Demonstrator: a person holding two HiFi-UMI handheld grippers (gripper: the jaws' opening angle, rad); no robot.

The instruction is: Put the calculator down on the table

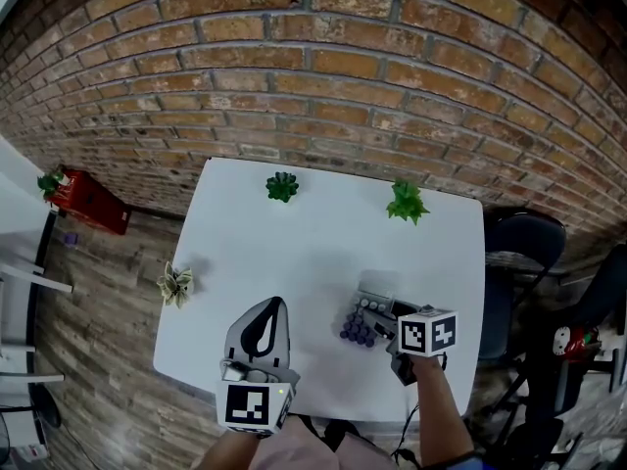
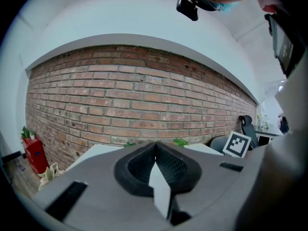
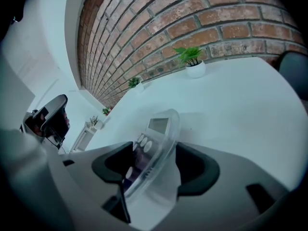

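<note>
White table (image 1: 294, 253) against a brick wall (image 1: 323, 57), with a green plant (image 1: 282, 186) and a second green plant (image 1: 406, 202) at the far edge. Where is the calculator (image 1: 367, 319)? (A)

Near right part of the table. Grey body, purple keys, display end toward the wall. It sits between the jaws of the right gripper (image 1: 392, 323). (B)

Is it gripped? (A)

The right gripper view shows the jaws standing wide apart with the calculator slanted across the gap, a clear rim along its right side. The pads do not look pressed on it, and a narrow gap shows at the right pad. Entered as not clamped. Whether its near end lies flat on the table, cannot tell. (B)

And the left gripper (image 1: 272, 309)? (A)

Over the front part of the table, left of the calculator and apart from it. Its own view shows both jaws closed tip to tip, nothing between them, aimed at the wall. (B)

Anything else? (A)

Only a black chair (image 1: 524, 238) just beside the table's right edge. (B)
</note>
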